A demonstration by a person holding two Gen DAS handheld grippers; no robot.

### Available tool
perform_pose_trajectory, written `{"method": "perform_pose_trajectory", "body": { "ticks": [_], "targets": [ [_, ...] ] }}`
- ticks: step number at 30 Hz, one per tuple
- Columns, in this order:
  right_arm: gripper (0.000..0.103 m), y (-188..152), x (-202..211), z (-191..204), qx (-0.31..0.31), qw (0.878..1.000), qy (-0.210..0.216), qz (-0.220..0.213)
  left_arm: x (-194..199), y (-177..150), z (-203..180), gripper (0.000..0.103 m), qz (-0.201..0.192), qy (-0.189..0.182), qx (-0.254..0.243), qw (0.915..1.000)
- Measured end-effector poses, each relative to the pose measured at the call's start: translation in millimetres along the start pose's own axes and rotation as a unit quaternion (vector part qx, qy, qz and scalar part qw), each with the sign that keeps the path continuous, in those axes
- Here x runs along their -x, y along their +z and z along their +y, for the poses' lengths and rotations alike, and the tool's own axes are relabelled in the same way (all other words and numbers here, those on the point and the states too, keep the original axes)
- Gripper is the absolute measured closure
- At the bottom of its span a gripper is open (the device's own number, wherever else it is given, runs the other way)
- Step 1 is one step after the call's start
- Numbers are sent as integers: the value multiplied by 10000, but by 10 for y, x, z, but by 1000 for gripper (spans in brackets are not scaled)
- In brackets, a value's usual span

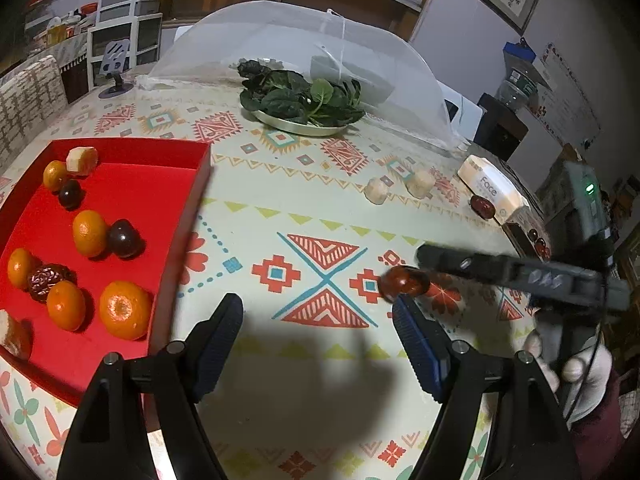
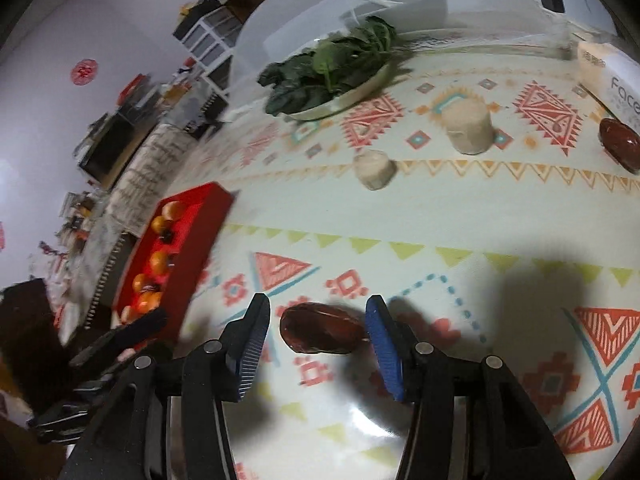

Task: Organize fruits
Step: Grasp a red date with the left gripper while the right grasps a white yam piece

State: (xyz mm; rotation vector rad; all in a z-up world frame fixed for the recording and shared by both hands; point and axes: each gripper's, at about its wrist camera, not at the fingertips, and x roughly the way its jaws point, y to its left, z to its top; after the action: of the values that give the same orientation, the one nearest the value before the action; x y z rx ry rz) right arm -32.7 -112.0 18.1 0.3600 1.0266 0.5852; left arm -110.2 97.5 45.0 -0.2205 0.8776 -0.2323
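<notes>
A red tray (image 1: 120, 152) at the left holds several oranges (image 1: 125, 310), dark cherries (image 1: 124, 238), a wrinkled date and banana pieces; it also shows in the right wrist view (image 2: 200, 216). My left gripper (image 1: 318, 322) is open and empty over the patterned tablecloth beside the tray. My right gripper (image 2: 318, 330) is open, with a glossy red date (image 2: 322, 332) between its jaws, touching only the right one; the date also shows in the left wrist view (image 1: 404, 282). Two banana pieces (image 2: 468, 126) (image 2: 374, 168) and another red date (image 2: 620, 142) lie farther back.
A metal plate of leafy greens (image 1: 304, 98) stands at the back under a mesh food cover (image 1: 280, 36). A tissue pack (image 1: 492, 192) lies at the right edge. Shelves and drawers stand beyond the table.
</notes>
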Motion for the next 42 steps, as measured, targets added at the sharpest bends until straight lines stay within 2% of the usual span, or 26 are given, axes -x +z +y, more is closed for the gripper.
{"method": "perform_pose_trajectory", "body": {
  "ticks": [3,9,13,19,24,28,30,31,37,42],
  "targets": [
    [49,61,228,-74,-22,9995,-99,-305,-51,-10,-36,26,65,-75,-77,9999],
    [49,347,577,-459,-277,9898,-973,-998,-269,38,-254,26,234,-422,-409,9980],
    [49,582,419,-514,-149,9832,-1433,-1117,-499,140,-434,26,304,-392,-759,9959],
    [49,892,-31,-534,153,9774,-1890,-931,-801,230,-574,26,540,-376,-1022,9926],
    [49,1017,-217,-578,226,9761,-2000,-821,-908,205,-664,26,637,-494,-1242,9890],
    [49,1066,-317,-571,322,9738,-2123,-749,-956,190,-726,27,603,-406,-1393,9876],
    [56,1077,-352,-588,334,9729,-2176,-714,-956,182,-742,38,556,-290,-1454,9874],
    [61,1079,-366,-593,333,9730,-2176,-691,-950,173,-755,57,519,-181,-1517,9869],
    [61,1028,-302,-604,237,9725,-2196,-744,-844,174,-648,58,451,-231,-1281,9905],
    [61,942,-122,-554,105,9741,-2094,-852,-542,217,-469,58,172,-327,-945,9948]
  ]
}}
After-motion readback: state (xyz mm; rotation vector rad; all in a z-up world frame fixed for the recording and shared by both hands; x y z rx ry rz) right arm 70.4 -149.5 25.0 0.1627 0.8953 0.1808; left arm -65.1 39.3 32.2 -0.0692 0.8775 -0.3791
